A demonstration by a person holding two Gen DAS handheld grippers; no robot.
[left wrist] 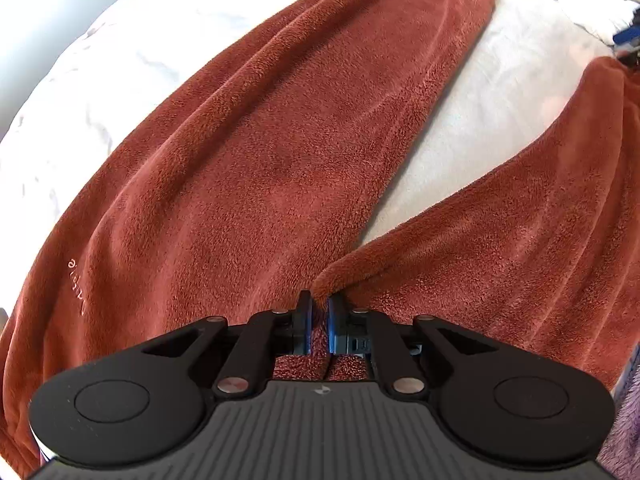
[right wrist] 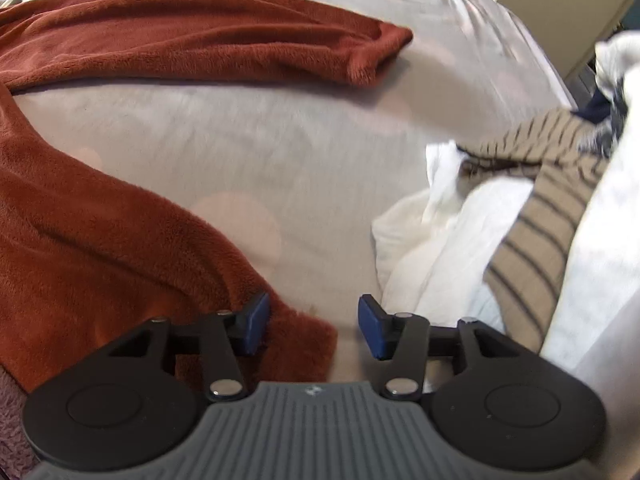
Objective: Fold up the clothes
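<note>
Rust-red fleece trousers [left wrist: 260,152] lie spread on a white bed sheet [left wrist: 480,112], the two legs running away from me. My left gripper [left wrist: 319,312] is shut on the fleece at the crotch, where the two legs meet. In the right wrist view the trousers [right wrist: 92,232] lie to the left, with one leg cuff [right wrist: 380,52] far off and the other leg's cuff [right wrist: 304,336] between my fingers. My right gripper [right wrist: 314,328] is open, its left pad resting on this cuff and its right pad over the bare sheet [right wrist: 280,132].
A heap of other clothes lies at the right: white garments [right wrist: 432,240] and a beige striped garment [right wrist: 536,232]. A purple fluffy fabric [right wrist: 12,412] shows at the lower left edge. A wall and doorway [right wrist: 560,20] stand beyond the bed.
</note>
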